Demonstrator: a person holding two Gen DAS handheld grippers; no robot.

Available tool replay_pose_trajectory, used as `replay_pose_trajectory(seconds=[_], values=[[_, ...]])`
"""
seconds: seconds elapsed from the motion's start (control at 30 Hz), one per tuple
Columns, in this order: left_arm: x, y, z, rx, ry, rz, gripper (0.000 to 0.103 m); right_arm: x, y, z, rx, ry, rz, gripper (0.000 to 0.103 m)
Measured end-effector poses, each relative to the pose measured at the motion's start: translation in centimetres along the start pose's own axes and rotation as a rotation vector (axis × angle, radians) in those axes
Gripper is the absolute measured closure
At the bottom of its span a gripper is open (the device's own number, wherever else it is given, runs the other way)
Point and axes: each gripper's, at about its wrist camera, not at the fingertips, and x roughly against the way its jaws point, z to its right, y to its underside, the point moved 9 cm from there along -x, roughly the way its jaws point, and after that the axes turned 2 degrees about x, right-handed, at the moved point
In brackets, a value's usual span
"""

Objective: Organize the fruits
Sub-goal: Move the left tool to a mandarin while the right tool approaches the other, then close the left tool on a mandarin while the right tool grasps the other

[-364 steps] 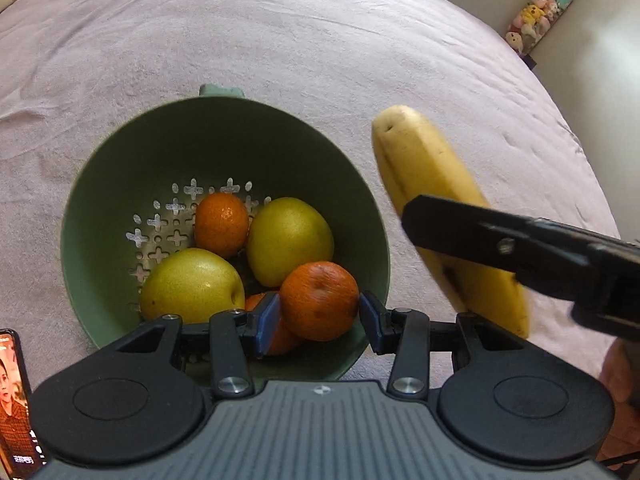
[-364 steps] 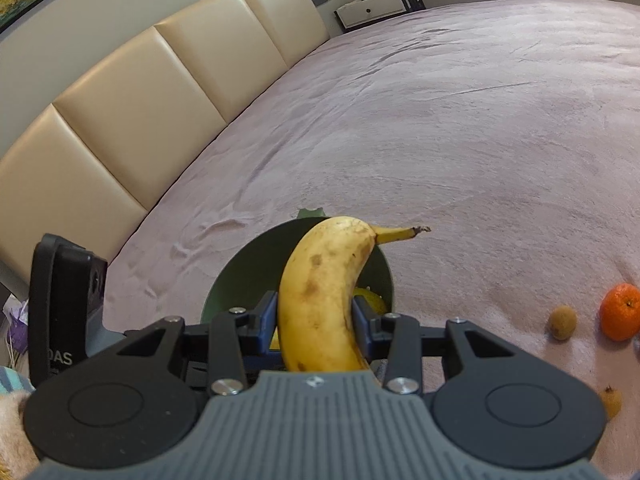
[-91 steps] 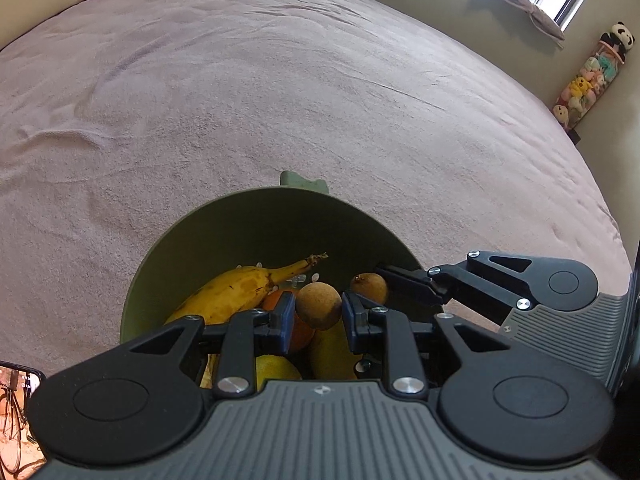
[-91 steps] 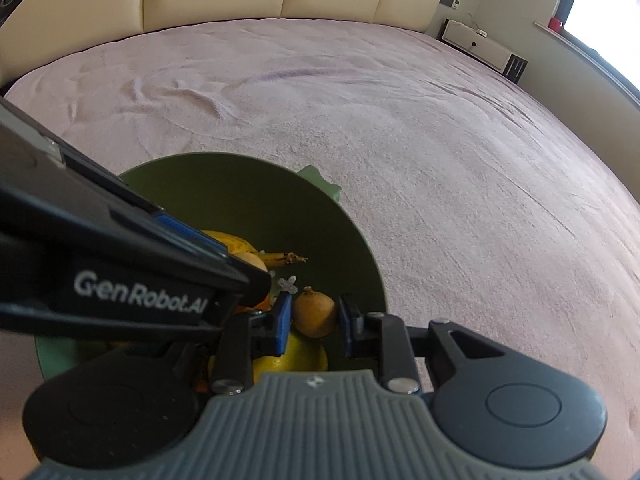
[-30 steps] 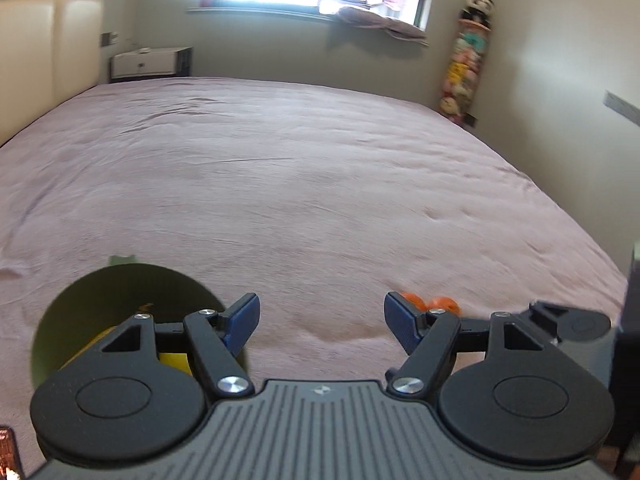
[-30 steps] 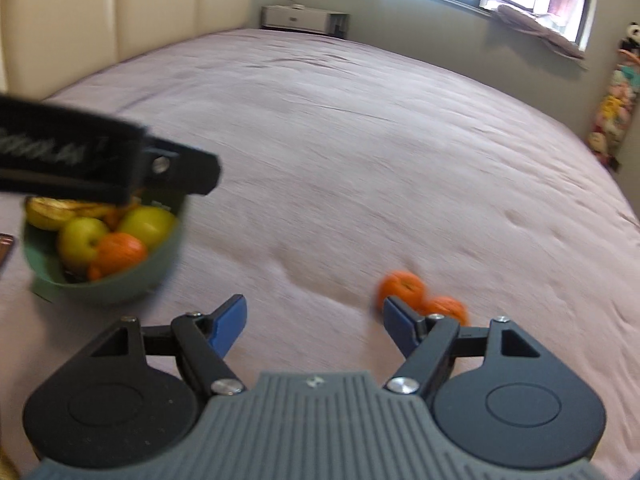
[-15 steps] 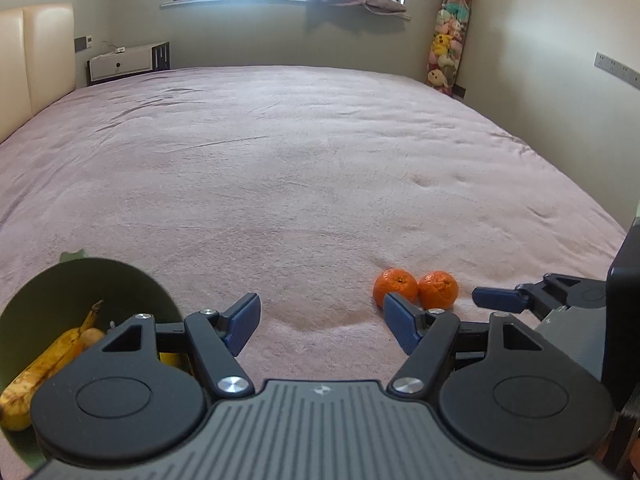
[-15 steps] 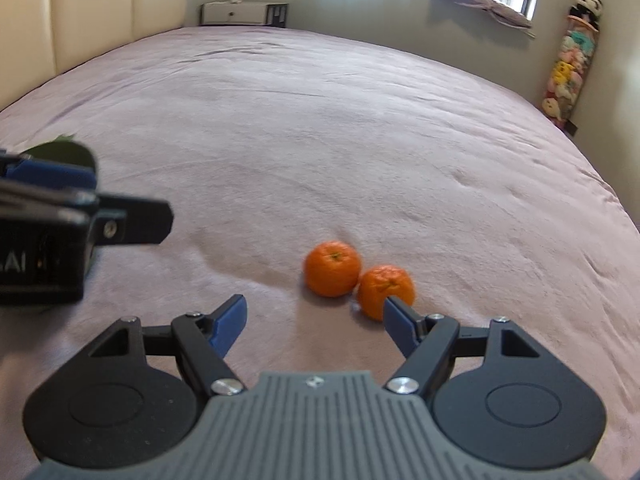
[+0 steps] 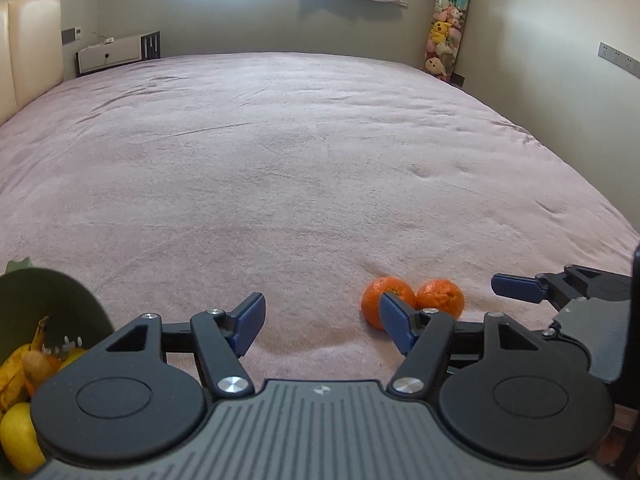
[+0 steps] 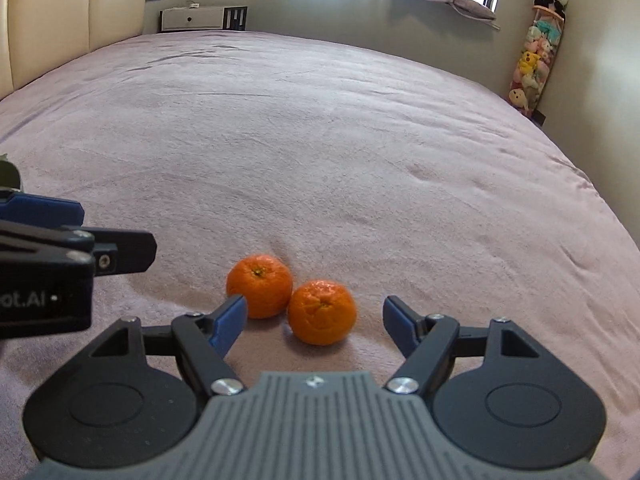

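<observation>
Here, two round orange mandarins lie side by side and touching on the pinkish-mauve plush bedspread (image 10: 320, 140). In the right wrist view, the left mandarin (image 10: 260, 285) sits slightly farther from the camera, and the right mandarin (image 10: 322, 312) sits nearer, between the spread blue-tipped fingers of the right gripper (image 10: 314, 322). That gripper's jaws stand wide apart and hold nothing; the left blue pad overlaps the lower edge of the left mandarin in this view, though whether it touches cannot be told.

The left gripper (image 9: 322, 322) also has its fingers spread wide and empty over bare bedspread. In its view both mandarins lie to the right, the nearer one partly hidden behind its right blue finger (image 9: 394, 326).

At the lower left of the left wrist view stands the dark green round plastic colander bowl (image 9: 52, 300), well apart from the mandarins. Inside it show a yellow banana (image 9: 16, 364), a small brown fruit (image 9: 34, 362) and a yellow-green round fruit (image 9: 18, 436).

Along the far wall stand a white low cabinet (image 10: 200, 19) and a hanging column of plush toys (image 10: 534, 56).
</observation>
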Motion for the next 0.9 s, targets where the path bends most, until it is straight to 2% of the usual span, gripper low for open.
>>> replay_pose_trajectory(seconds=[0.1, 0.27, 0.53, 0.67, 0.83, 0.9], values=[[-0.6, -0.1, 0.3, 0.007, 0.029, -0.001, 0.028, -0.3, -0.3, 0.2, -0.007, 0.001, 0.013, 0.031], [-1.5, -0.3, 0.4, 0.028, 0.048, -0.002, 0.028, -1.6, -0.7, 0.8, -0.020, -0.016, 0.006, 0.045], [-3.2, 0.3, 1.7, -0.003, 0.110, -0.054, 0.028, -3.2, 0.8, 1.7, -0.050, -0.030, -0.052, 0.047], [-3.7, 0.5, 2.6, -0.023, 0.132, -0.066, 0.029, -3.4, 1.1, 1.7, -0.072, -0.070, -0.055, 0.056], [-4.6, 0.2, 3.3, -0.044, 0.155, -0.082, 0.029, -3.5, 1.1, 1.7, -0.083, -0.091, -0.059, 0.060], [-4.7, 0.1, 3.5, -0.050, 0.163, -0.082, 0.029, -3.2, 1.1, 1.8, -0.078, -0.066, -0.061, 0.061]])
